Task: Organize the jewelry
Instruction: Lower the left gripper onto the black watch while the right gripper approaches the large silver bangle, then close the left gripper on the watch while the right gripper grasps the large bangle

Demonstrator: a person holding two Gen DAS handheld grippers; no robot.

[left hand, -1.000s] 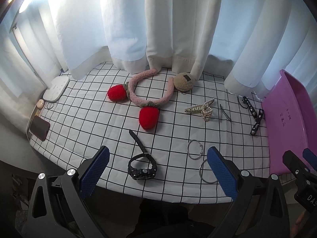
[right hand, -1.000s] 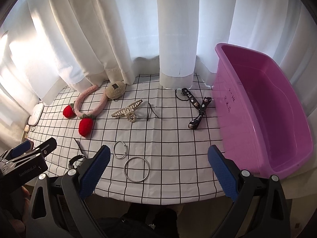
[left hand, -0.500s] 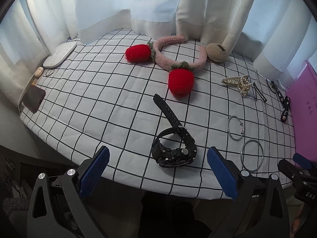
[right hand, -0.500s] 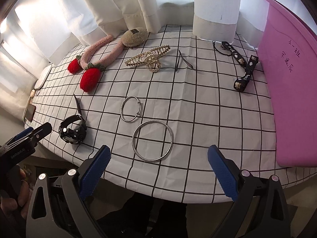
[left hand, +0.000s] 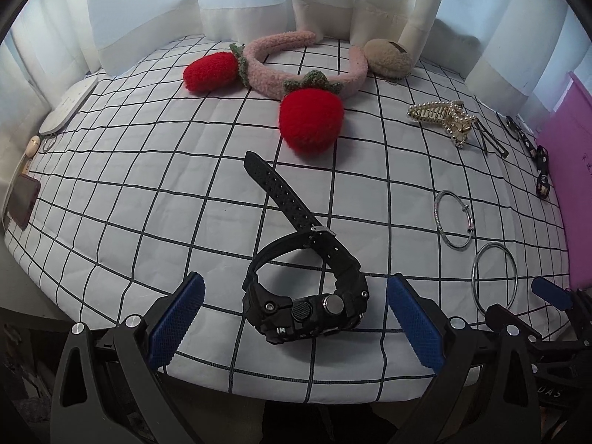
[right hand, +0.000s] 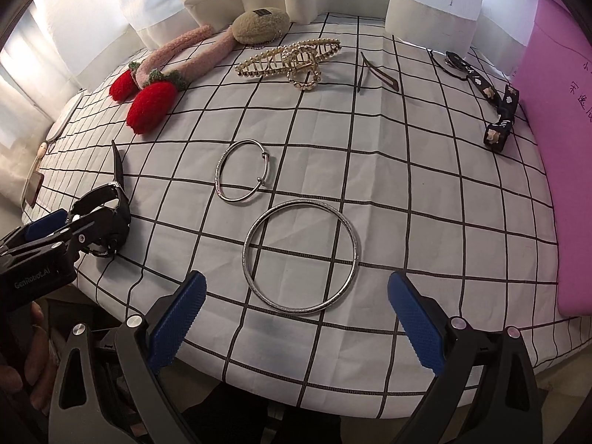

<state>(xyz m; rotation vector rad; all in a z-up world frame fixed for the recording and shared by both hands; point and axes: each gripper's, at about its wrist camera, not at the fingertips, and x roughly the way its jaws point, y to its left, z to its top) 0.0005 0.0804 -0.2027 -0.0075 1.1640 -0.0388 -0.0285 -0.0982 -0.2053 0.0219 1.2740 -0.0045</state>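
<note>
Black rubber-strap wristwatch [left hand: 307, 296] lies at near edge of the white black-grid tablecloth [left hand: 148, 185], strap tail pointing away. L gripper [left hand: 296, 318] has closed in since half a sec ago: watch now sits betw. its blue pads, jaws spread wide, not touching it. R gripper [right hand: 296, 318] likewise lower and closer vs. before, spread wide, large plain silver bangle [right hand: 300, 256] just ahead betw. its fingers, untouched. Nothing on the cloth has shifted.

Pink plastic bin [right hand: 558, 140] at R edge of table; inside not visible now.

Around: smaller open-ended silver bangle [right hand: 242, 170] just beyond the big one; gold pearl claw clip [right hand: 292, 57], dark hairpin [right hand: 373, 72], black patterned ribbon band [right hand: 488, 100], pink fuzzy headband w/ red strawberries [left hand: 296, 85], tan fuzzy pouch [left hand: 388, 61]. White curtains [left hand: 240, 0] behind.
</note>
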